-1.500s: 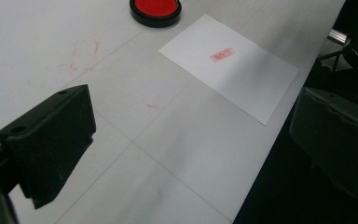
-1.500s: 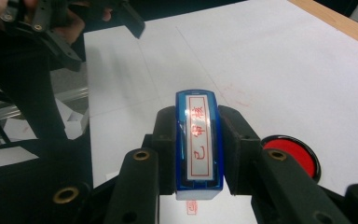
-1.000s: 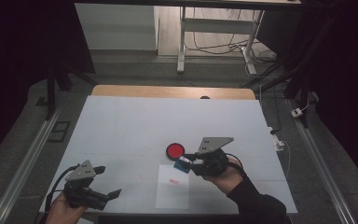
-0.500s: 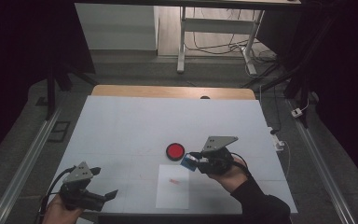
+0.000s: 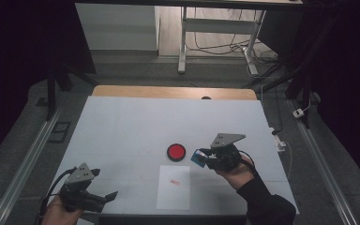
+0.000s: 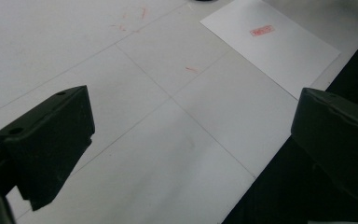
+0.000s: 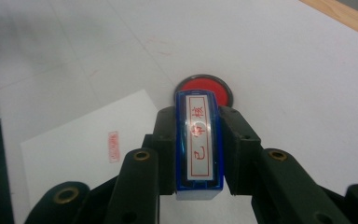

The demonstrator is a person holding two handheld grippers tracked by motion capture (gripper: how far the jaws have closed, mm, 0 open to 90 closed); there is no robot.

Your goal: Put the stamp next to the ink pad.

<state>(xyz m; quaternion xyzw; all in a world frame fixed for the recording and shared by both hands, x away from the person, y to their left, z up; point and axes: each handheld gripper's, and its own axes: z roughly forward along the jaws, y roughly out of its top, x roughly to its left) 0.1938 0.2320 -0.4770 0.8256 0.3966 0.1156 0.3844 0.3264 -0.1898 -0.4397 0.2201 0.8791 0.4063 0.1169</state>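
While the high view gives the blue stamp [image 5: 198, 157] as a small block at the tip of the right gripper [image 5: 206, 157], just right of the red ink pad [image 5: 176, 152], the right gripper view shows its label with red characters [image 7: 199, 140] and the fingers [image 7: 163, 154] clamped on both its sides. On the white surface [image 5: 136, 126] lies a paper sheet [image 5: 174, 187] bearing a red imprint [image 6: 262, 31]. Near the front left corner, the left gripper [image 5: 104, 198] holds nothing, fingers [image 6: 46, 144] wide apart.
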